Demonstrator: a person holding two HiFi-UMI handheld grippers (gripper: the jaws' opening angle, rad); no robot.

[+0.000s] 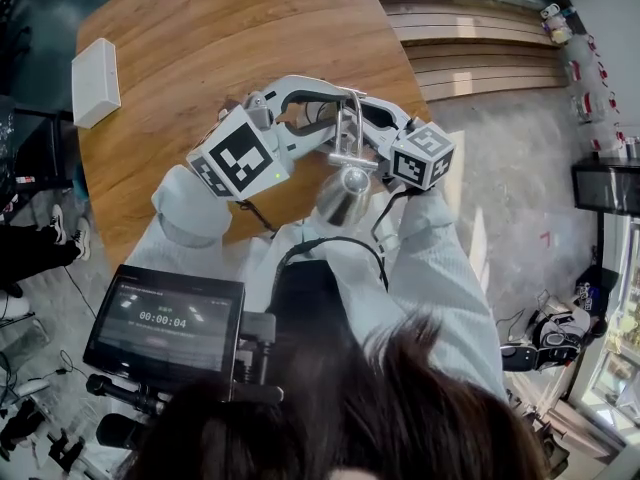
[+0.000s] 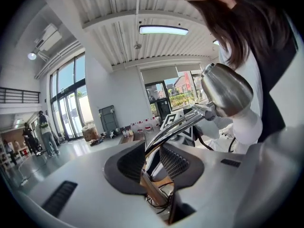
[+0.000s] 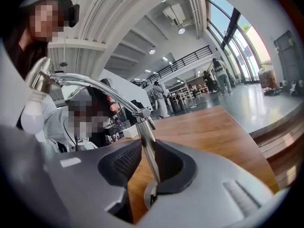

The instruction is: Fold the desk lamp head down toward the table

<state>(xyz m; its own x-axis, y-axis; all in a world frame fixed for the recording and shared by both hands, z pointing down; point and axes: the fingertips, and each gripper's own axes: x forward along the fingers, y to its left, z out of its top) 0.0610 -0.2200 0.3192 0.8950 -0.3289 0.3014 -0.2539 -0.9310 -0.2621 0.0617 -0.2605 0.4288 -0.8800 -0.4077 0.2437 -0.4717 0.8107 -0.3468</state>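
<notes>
A chrome desk lamp stands at the near edge of the wooden table (image 1: 200, 28). Its domed head (image 1: 345, 200) hangs toward me, past the table edge. My left gripper (image 1: 335, 108) comes in from the left and is shut on the lamp's upper arm (image 2: 173, 127), which runs up and right from between its pads (image 2: 130, 163) to the head (image 2: 227, 89). My right gripper (image 1: 366, 128) comes from the right and is shut on the upright stem (image 3: 148, 146) just below the elbow joint (image 3: 142, 113). The stem's foot is mostly hidden behind the jaws.
A white box (image 1: 96, 80) lies at the table's left edge. Wooden steps (image 1: 480, 38) run beyond the table on the right. A screen on a rig (image 1: 165, 318) sits low on the left. A black cord (image 1: 262, 215) trails off the near table edge.
</notes>
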